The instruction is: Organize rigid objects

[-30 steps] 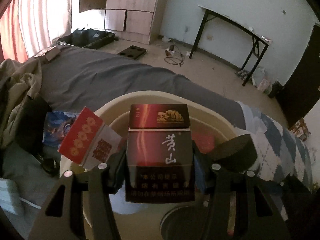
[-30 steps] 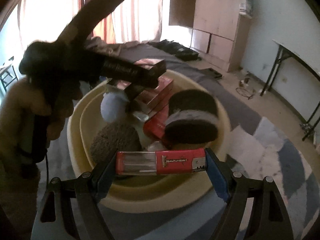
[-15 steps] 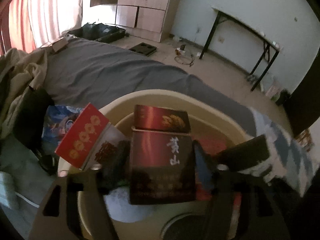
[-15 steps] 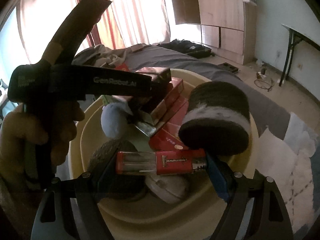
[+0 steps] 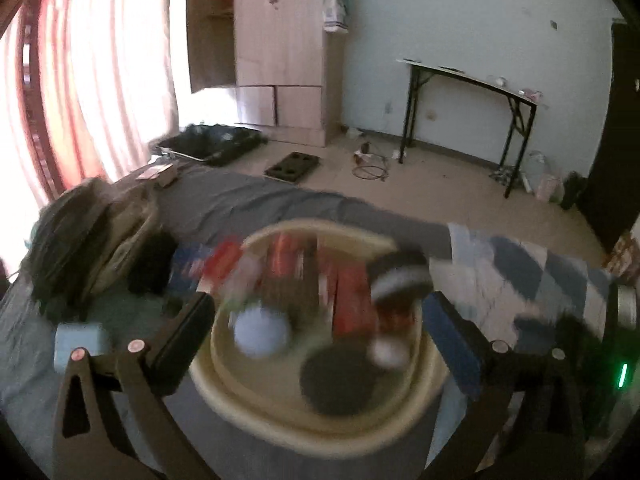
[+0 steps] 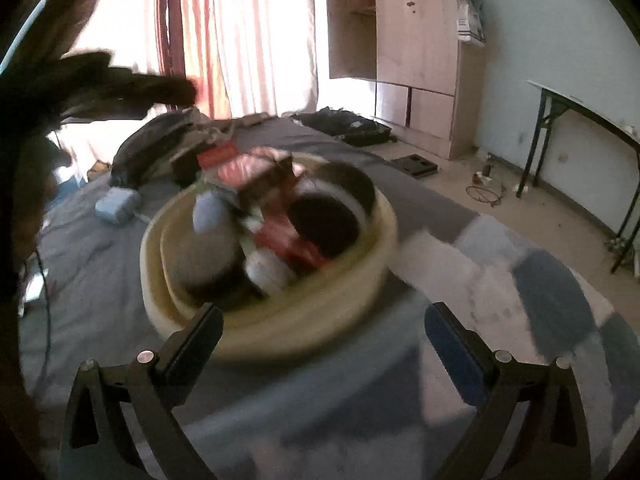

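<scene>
Both grippers are empty, with fingers spread wide. The left gripper (image 5: 320, 320) hangs above the round cream plastic basin (image 5: 424, 384), which sits on the grey bedsheet (image 5: 256, 200); its dark left finger (image 5: 180, 344) and blue-padded right finger (image 5: 452, 344) flank the basin's near rim. The right gripper (image 6: 324, 336) hovers just short of the same basin (image 6: 360, 264), its fingers apart over the sheet (image 6: 80, 272) with nothing between them. Inside the basin, much blurred, lie several red and dark red cardboard boxes (image 5: 352, 300), a pale blue ball-like object (image 5: 262, 330), a dark round pad (image 5: 340, 376) and a black-and-white cylindrical roll (image 5: 400, 276) leaning at the far right. From the right wrist view the boxes (image 6: 264, 176) pile toward the far side, the roll (image 6: 332, 208) beside them. A small light blue box (image 6: 116, 204) rests on the sheet left of the basin, near a heap of dark clothing (image 6: 156, 140). A black folding table (image 5: 468, 112) stands by the far wall next to a wooden wardrobe (image 5: 280, 52).
</scene>
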Tool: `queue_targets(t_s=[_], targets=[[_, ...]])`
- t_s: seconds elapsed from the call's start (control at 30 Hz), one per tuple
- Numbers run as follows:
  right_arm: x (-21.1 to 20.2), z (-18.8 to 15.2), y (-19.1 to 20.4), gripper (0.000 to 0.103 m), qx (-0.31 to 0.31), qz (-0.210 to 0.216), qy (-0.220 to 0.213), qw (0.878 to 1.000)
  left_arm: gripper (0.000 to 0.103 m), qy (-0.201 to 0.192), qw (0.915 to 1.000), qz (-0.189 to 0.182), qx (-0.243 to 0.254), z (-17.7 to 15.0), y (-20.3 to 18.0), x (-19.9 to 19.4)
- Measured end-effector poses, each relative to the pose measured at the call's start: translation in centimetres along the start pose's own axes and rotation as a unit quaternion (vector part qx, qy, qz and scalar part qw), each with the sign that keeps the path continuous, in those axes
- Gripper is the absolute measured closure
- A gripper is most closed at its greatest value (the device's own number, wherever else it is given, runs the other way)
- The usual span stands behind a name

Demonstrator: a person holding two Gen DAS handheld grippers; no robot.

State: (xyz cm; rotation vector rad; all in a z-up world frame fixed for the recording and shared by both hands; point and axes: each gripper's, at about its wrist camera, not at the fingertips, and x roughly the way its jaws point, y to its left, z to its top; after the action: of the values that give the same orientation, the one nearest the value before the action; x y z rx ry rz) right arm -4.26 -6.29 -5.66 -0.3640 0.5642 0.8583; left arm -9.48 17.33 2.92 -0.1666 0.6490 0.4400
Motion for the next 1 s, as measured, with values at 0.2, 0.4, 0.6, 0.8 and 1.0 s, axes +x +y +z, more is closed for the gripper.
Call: queue_targets(t_s=[0.2,0.4,0.6,0.8,1.0], targets=[[1.5,-1.9,-0.7,0.0,-0.057,-0.035,0.063,0.996,0.0,0.06,0.9968,0.029,-0.044,-10.7,0.1,1.2],[6.4,-1.8,-0.4,0.0,-0.038,-0.01,0.092,0.995,0.0,0.104,0.9922,0.037,-0.057,-12.7,0.4,4.8],[9.5,-1.5,0.9,0.0,-0.06,-0.042,0.104,0.992,0.0,0.12,0.9911,0.027,-0.05,-13.6,-1.0,7.3],[9.8,-1.5,1.2,0.0,-0.061,-0.047,0.101,0.992,0.0,0.125,0.9905,0.038,-0.043,-12.9,-1.1,8.8],[9.2,-1.5,1.1,0.0,-0.061,-0.046,0.104,0.992,0.0,0.125,0.9906,0.034,-0.046,-12.8,-1.0,8.8]])
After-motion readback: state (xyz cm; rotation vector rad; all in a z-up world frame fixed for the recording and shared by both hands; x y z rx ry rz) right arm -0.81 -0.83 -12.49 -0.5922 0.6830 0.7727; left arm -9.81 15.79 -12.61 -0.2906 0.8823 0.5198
